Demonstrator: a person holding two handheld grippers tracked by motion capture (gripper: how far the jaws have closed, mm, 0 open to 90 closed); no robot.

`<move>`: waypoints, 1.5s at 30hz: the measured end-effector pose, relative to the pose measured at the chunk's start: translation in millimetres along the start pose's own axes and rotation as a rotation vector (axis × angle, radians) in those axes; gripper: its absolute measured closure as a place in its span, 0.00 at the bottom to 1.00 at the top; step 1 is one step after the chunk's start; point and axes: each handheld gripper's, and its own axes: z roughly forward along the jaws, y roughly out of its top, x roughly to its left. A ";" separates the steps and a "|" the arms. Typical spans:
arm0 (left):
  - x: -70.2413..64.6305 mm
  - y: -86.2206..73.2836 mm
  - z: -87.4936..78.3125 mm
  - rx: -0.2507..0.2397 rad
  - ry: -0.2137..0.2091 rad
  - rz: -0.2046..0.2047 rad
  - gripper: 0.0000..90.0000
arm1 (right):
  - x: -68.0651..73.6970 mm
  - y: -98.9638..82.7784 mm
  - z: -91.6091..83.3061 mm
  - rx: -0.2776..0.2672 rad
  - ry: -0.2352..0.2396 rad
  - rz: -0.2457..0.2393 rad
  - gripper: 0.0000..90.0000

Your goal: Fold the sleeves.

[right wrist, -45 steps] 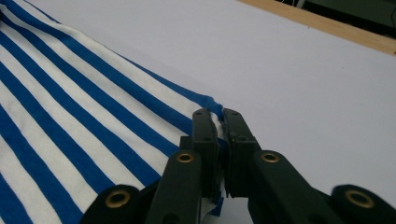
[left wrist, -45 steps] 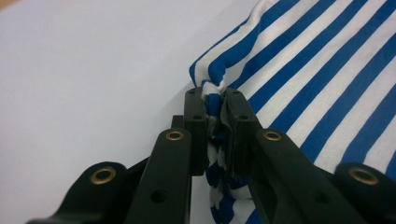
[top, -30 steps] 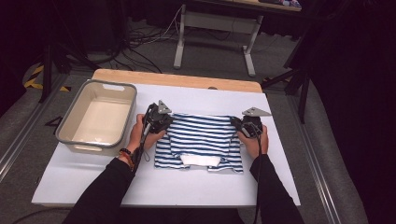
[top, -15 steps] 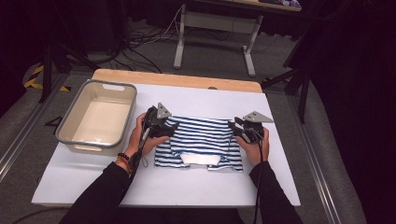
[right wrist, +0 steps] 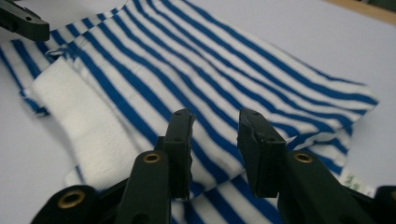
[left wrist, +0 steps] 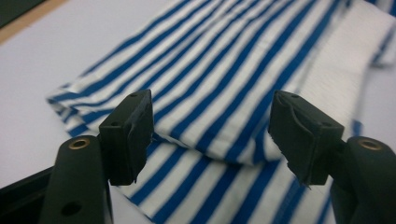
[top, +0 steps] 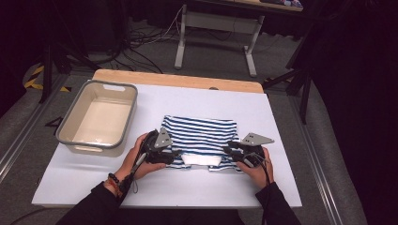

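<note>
Both grippers at near edge of folded shirt, nothing held.

L gripper (top: 172, 152) sat at shirt (top: 202, 136) near-left corner, jaws wide apart w/ fold edge between them, pads not pressing; they'd just opened. R gripper (top: 228, 150) sat at near-right corner, jaws part open & closing a bit, cloth below, no grip. Shirt lay folded flat mid table (top: 281, 187), white collar band (top: 201, 160) at near edge btwn grippers. Tub (top: 75, 140) stood apart, far left of shirt.
</note>
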 end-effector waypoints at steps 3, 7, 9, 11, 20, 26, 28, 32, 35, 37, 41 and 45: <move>-3.3 -3.2 2.7 0.019 -0.030 0.032 0.48 | 5.5 -5.9 -0.4 0.028 0.022 -0.011 0.72; -5.8 -4.9 7.9 0.037 -0.056 0.043 0.58 | 10.7 -14.4 -1.8 0.049 0.068 -0.008 0.71; -6.4 -5.1 10.7 0.057 -0.074 0.047 0.61 | 11.3 -15.6 -1.1 0.058 0.066 -0.016 0.70; -5.8 -5.4 13.3 0.057 -0.080 0.045 0.67 | 11.7 -16.8 -1.1 0.062 0.076 -0.019 0.70; -4.2 -6.4 19.7 0.074 -0.125 0.037 0.86 | 15.6 -21.4 4.7 0.085 0.060 -0.045 0.89; -6.4 -4.2 14.7 0.058 -0.115 0.060 0.93 | 18.1 -18.9 1.8 0.073 0.045 -0.060 0.95; -6.8 -2.8 10.5 0.057 -0.106 0.065 0.93 | 18.0 -16.9 -3.0 0.049 0.038 -0.054 0.95; -7.1 -0.4 5.0 0.038 -0.115 0.069 0.94 | 18.2 -13.8 -10.6 0.014 0.033 -0.048 0.96; -10.3 0.8 0.4 0.034 -0.131 0.083 0.93 | 20.4 -12.4 -16.5 0.008 0.033 -0.053 0.96; -13.3 0.7 -1.5 0.046 -0.136 0.096 0.93 | 21.5 -13.2 -18.2 0.015 0.037 -0.056 0.96; -15.3 0.7 -4.2 0.049 -0.147 0.113 0.93 | 23.7 -12.3 -19.7 0.026 0.050 -0.058 0.96; -17.2 -1.5 -4.5 0.063 -0.146 0.119 0.93 | 26.0 -11.1 -20.3 0.033 0.050 -0.066 0.96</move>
